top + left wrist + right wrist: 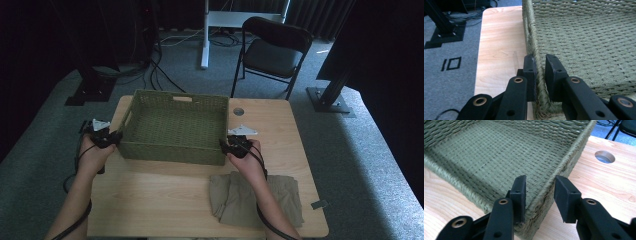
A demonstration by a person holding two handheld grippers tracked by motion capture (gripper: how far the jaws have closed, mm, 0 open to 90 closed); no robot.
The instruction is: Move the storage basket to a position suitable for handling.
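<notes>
Basket [175, 125] rim | left gripper [539, 62] clamped | right gripper [540, 186] straddling, unclamped

Olive-green woven basket [172, 127], pale wood-grain table [165, 195], khaki (perhaps tan) cloth [240, 197]

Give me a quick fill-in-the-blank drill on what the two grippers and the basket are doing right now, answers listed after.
1. The left gripper is clamped on the rim of the green woven ____.
2. The rim of the green woven basket runs between the jaws of the right gripper, and its outer jaw stands ____ from the rim.
3. The crumpled khaki cloth lies on the light wooden table, ____ the basket.
4. The basket's woven floor holds ____.

Missing words: basket; apart; outside; nothing
</notes>
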